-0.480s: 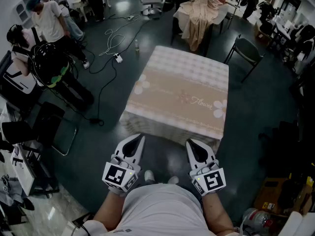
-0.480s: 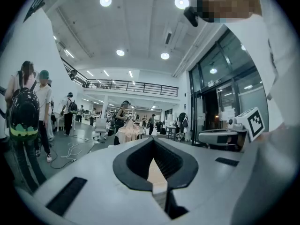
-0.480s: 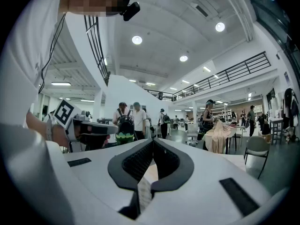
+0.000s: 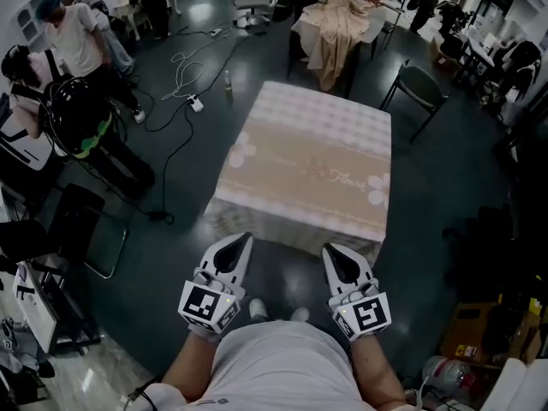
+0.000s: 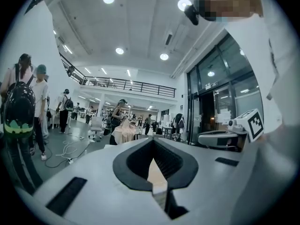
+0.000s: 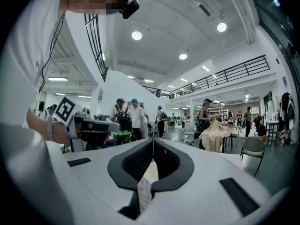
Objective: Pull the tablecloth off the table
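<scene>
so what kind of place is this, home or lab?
Probably a big open lab or workshop hall, not a home: loose cables trail over the floor, a mezzanine railing runs overhead, and a second cloth-draped table stands beyond the one with the tablecloth.

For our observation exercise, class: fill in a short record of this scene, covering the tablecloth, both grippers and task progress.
Tablecloth: beige, flower print, spread flat, edges hanging down
Left gripper: shut, empty, short of the tablecloth
Right gripper: shut, empty, short of the tablecloth
Progress: pull not yet begun
Nearby: chair, floor cables
</scene>
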Available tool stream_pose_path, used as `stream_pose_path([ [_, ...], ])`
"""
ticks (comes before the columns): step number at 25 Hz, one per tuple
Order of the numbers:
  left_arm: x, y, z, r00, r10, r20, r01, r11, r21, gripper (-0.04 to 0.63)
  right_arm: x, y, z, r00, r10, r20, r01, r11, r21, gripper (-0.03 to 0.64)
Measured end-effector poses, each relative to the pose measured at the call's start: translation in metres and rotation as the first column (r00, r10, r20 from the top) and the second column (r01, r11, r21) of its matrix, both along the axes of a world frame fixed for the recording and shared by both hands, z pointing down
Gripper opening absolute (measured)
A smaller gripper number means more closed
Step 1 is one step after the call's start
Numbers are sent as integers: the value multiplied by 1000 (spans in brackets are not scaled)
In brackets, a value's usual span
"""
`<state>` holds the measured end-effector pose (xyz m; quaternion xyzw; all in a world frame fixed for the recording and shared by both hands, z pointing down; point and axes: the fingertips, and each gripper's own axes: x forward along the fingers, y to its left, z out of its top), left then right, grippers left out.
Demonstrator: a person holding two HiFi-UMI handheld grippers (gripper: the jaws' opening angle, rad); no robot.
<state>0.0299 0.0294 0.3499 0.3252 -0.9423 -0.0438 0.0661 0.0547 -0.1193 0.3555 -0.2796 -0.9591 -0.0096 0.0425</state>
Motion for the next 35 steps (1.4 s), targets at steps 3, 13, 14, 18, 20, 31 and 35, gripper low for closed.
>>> stream_pose_path([
  [3,-5,9,3,1000,13,-5,-13,1000,4,-2,-3,7,0,1000,7,-11,-7,999,-43,26],
  [13,-27,52,11,999,38,-16,-38,999,22,-2,-12,45,14,999,34,-24,-34,999,-11,28],
  [14,-28,55,12,999,37,-18,-36,999,23,-2,-11,48,16,999,31,-27,-31,999,-10,28],
  [18,-33,62,17,999,33,-26,-32,999,26,-2,-18,60,20,999,6,-36,-7,1000,-15,28],
  [20,-37,64,19,999,29,-28,-29,999,22,-2,-25,65,20,999,-3,-37,2,1000,-17,28],
  [31,-83,69,30,997,-70,-46,69,997,-17,-2,-97,55,31,997,-71,-43,68,996,-51,28],
  [35,-112,64,37,993,-99,-59,97,995,-33,-2,-133,50,36,993,-107,-46,104,993,-61,28],
])
